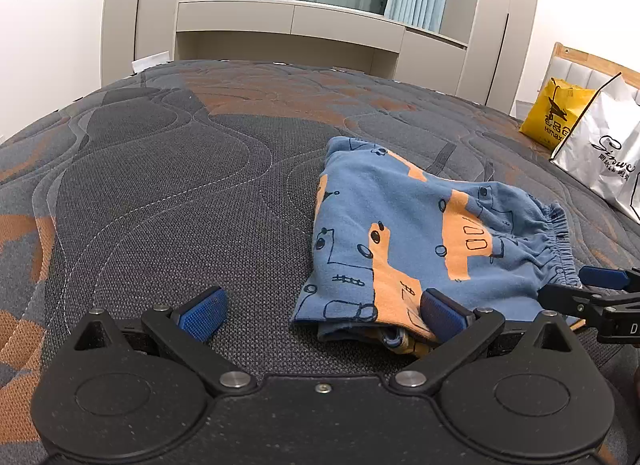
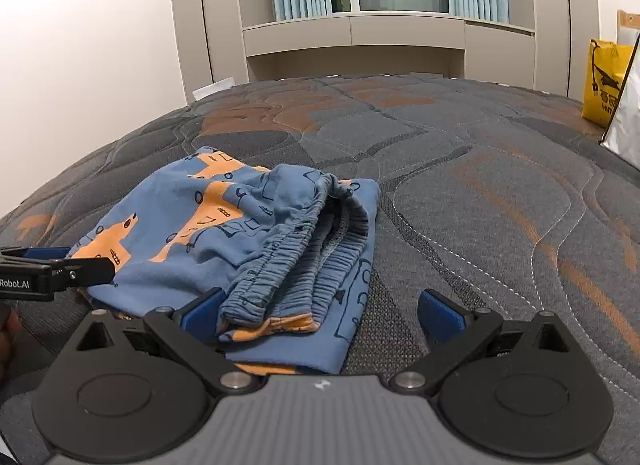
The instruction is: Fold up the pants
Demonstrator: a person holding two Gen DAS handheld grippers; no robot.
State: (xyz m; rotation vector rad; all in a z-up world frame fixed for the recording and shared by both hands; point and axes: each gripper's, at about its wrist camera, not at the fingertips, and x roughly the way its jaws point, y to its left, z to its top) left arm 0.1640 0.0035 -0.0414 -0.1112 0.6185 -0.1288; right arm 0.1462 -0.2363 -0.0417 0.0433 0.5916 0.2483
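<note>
Yellow bag [image 1: 554,115], white bag [image 1: 600,157] beyond pants [image 1: 420,233]

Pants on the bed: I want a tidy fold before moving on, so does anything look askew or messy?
Mostly neat, but the pants have their elastic waistband bunched and gaping at the right end, layers not lined up. Both grippers are open, holding nothing.

Even, bright indoor light, soft faint shadows, sharp focus, strong fisheye bending and dark corners.
</note>
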